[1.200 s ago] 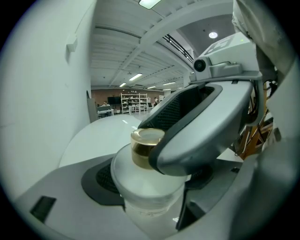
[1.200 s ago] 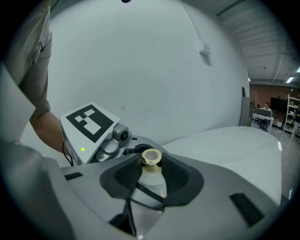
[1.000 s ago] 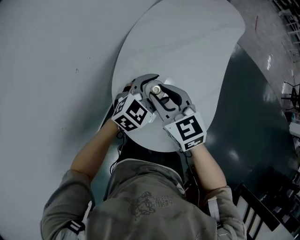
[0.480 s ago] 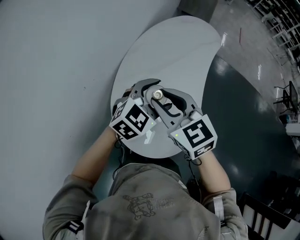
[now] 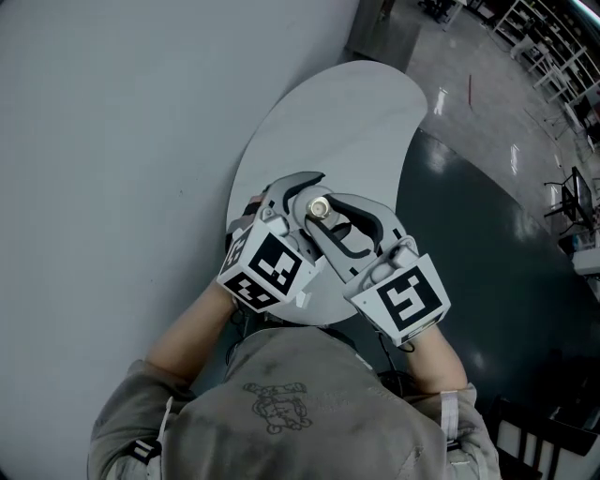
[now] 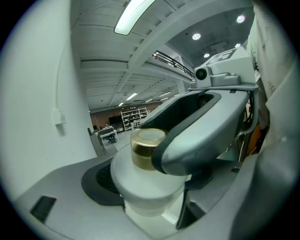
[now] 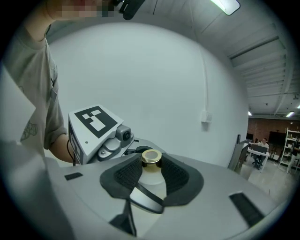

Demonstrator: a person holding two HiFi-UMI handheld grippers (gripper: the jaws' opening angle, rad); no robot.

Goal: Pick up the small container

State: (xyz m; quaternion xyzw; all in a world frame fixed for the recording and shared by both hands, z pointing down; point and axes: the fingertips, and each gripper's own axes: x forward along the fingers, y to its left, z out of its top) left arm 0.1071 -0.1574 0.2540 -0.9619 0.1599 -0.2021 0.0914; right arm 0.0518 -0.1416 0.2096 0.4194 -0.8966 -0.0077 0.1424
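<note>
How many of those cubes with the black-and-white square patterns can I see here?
2. One cube sits on the left gripper, left of centre in the head view; the other cube on the right gripper, right of centre. None seems hidden.

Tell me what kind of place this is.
Probably a big open lab or workshop hall: beamed ceiling with strip lights, storage shelving and desks far back, and a glossy floor.
</note>
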